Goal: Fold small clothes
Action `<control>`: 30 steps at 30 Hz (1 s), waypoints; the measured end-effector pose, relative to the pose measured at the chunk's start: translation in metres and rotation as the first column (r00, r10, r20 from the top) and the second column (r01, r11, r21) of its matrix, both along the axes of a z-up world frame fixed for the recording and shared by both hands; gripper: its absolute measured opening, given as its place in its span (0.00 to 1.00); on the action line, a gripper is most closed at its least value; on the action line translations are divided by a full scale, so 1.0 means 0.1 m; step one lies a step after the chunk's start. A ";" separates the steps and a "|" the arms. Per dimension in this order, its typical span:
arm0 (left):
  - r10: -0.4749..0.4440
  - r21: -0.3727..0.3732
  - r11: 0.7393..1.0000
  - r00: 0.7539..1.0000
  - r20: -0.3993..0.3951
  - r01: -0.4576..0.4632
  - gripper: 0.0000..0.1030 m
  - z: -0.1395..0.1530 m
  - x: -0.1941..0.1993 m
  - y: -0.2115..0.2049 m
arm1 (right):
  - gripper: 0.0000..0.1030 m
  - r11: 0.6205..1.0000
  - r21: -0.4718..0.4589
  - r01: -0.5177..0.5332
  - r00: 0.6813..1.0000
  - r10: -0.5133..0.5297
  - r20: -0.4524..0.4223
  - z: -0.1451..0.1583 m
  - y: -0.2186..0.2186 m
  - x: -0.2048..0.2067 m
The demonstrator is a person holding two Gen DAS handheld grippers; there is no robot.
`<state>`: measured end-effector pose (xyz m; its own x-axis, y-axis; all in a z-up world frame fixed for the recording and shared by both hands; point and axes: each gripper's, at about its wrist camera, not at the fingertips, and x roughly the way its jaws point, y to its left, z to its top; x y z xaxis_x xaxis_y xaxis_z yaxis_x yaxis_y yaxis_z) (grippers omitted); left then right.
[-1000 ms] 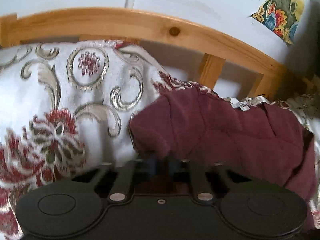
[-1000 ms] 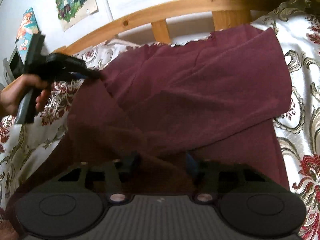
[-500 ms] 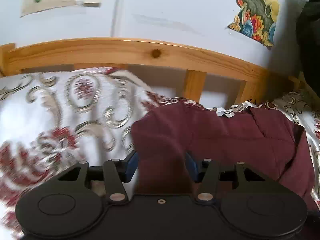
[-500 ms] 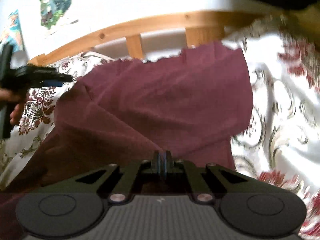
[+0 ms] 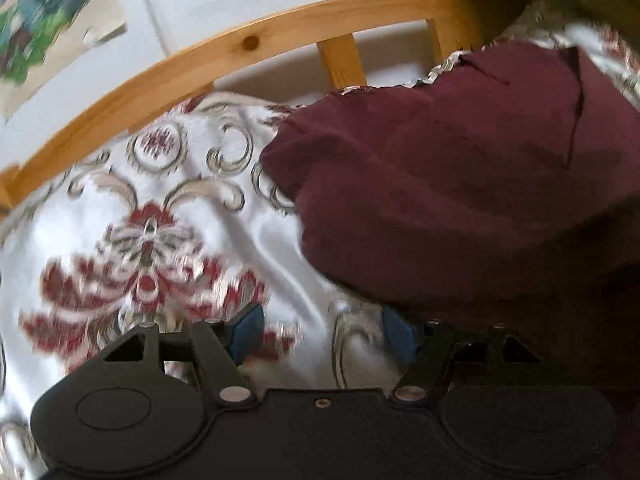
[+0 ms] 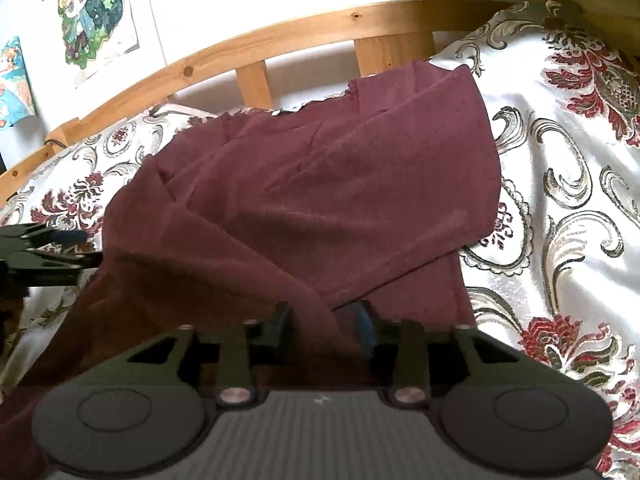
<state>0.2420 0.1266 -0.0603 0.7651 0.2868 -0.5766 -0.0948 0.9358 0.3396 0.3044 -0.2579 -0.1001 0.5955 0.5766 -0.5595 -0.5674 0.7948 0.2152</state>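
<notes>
- The maroon garment [image 6: 304, 200] lay folded over itself on the bed's floral bedspread [image 6: 560, 184], near the wooden bed rail [image 6: 280, 36].
- The left claw [image 5: 320, 334] was spreading, its blue pads [image 5: 246, 326] over bare bedspread with nothing between them, just beside the garment's edge.
- The right claw [image 6: 324, 324] was spreading too, a ridge of maroon cloth lying between its fingers, unpinched.

Both tools are matte black, the left gripper [image 5: 320, 334] with blue pads on its fingers [image 5: 246, 330], silver screw heads and two round discs on a smooth body, the right gripper [image 6: 322, 326] built alike but with a ribbed grey centre panel between its discs.
</notes>
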 end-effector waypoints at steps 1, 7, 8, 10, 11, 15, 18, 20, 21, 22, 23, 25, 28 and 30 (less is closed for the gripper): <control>0.007 0.029 1.000 1.000 0.007 -0.007 0.67 0.00 0.05 -0.01 | 0.46 1.000 -0.002 -0.002 1.000 0.002 0.003 0.00 0.00 0.00; -0.050 0.135 0.990 0.992 0.116 0.035 0.61 0.07 0.14 -0.08 | 0.51 1.000 0.008 0.006 1.000 -0.006 0.006 0.02 -0.02 -0.01; -0.079 0.160 0.985 0.990 0.118 0.059 0.58 0.08 0.14 -0.12 | 0.51 1.000 0.009 0.006 1.000 -0.006 0.004 0.01 -0.02 0.00; -0.134 0.193 0.975 0.986 0.101 0.113 0.38 0.07 0.16 -0.19 | 0.52 1.000 0.009 0.005 1.000 -0.005 0.005 0.01 -0.02 -0.01; -0.162 0.203 0.969 0.983 0.088 0.141 0.29 0.07 0.16 -0.22 | 0.53 1.000 0.008 0.004 1.000 -0.005 0.007 0.00 -0.02 -0.02; -0.151 0.185 0.974 0.983 0.101 0.131 0.06 0.06 0.13 -0.24 | 0.54 1.000 0.008 0.004 1.000 -0.004 0.009 0.01 -0.02 -0.02; -0.042 0.042 0.998 0.991 0.130 0.037 0.05 0.13 0.06 -0.10 | 0.54 1.000 0.008 0.007 1.000 -0.007 0.011 0.02 -0.02 -0.02; 0.056 -0.097 0.994 0.990 0.126 -0.044 0.04 0.16 0.00 0.05 | 0.54 1.000 0.006 0.003 1.000 -0.004 0.013 0.02 -0.02 -0.02; 0.096 -0.151 0.985 0.989 0.113 -0.079 0.04 0.16 -0.03 0.12 | 0.54 1.000 0.001 0.000 1.000 0.000 0.012 0.02 -0.01 -0.02; 0.145 -0.213 0.969 0.985 0.092 -0.123 0.02 0.13 -0.04 0.21 | 0.53 1.000 -0.010 -0.007 1.000 0.007 0.010 0.02 0.00 -0.02; 0.192 -0.270 0.948 0.980 0.055 -0.170 0.02 0.09 -0.04 0.30 | 0.53 1.000 -0.026 -0.015 1.000 0.015 0.006 0.01 0.02 -0.02; 0.261 -0.355 0.900 0.965 -0.024 -0.252 0.01 0.00 -0.02 0.46 | 0.53 0.998 -0.058 -0.027 1.000 0.028 0.011 0.00 0.06 -0.03; 0.280 -0.421 0.868 0.960 -0.024 -0.263 0.14 0.02 -0.11 0.55 | 0.54 0.996 -0.075 -0.040 0.999 0.042 0.024 0.02 0.09 -0.06; 0.271 -0.428 0.872 0.962 0.020 -0.237 0.35 0.10 -0.22 0.52 | 0.56 0.997 -0.070 -0.043 0.999 0.045 0.019 0.02 0.09 -0.05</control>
<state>0.2197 0.1782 -0.0508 0.7455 0.2226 -0.6282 -0.3581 0.9287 -0.0959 0.2990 -0.2492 -0.0978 0.5823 0.5625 -0.5869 -0.6059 0.7817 0.1481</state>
